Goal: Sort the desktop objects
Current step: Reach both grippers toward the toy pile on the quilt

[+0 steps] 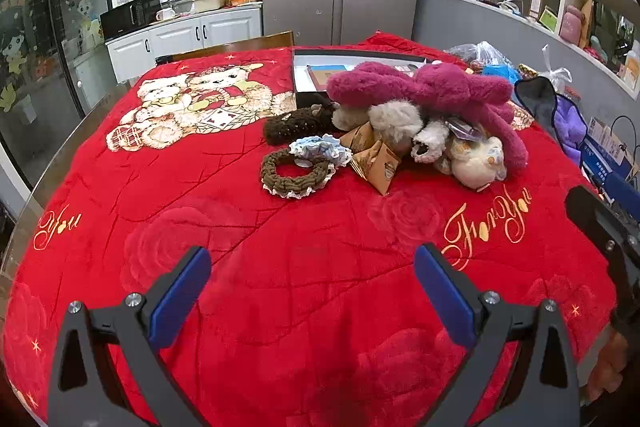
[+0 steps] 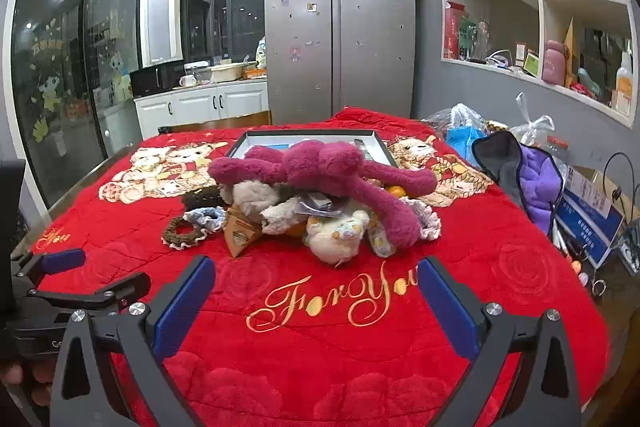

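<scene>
A pile of soft objects lies on the red blanket (image 1: 240, 227): a magenta plush toy (image 1: 432, 87) on top, cream plush toys (image 1: 476, 163), a brown knitted ring (image 1: 296, 175), a pale blue scrunchie (image 1: 320, 147), a dark brown knitted piece (image 1: 296, 123) and brown paper cartons (image 1: 376, 163). A black-framed tray (image 1: 320, 61) lies behind the pile. My left gripper (image 1: 312, 267) is open and empty, well short of the pile. My right gripper (image 2: 316, 279) is open and empty over the "For You" lettering, near the magenta plush (image 2: 328, 163) and cream toy (image 2: 336, 235).
Plastic bags (image 2: 464, 119), a purple-lined cloth (image 2: 536, 179) and blue boxes (image 2: 588, 223) crowd the table's right side. The left gripper shows at the left edge of the right wrist view (image 2: 80, 275). A fridge (image 2: 340, 35), wall shelves and kitchen counter stand behind.
</scene>
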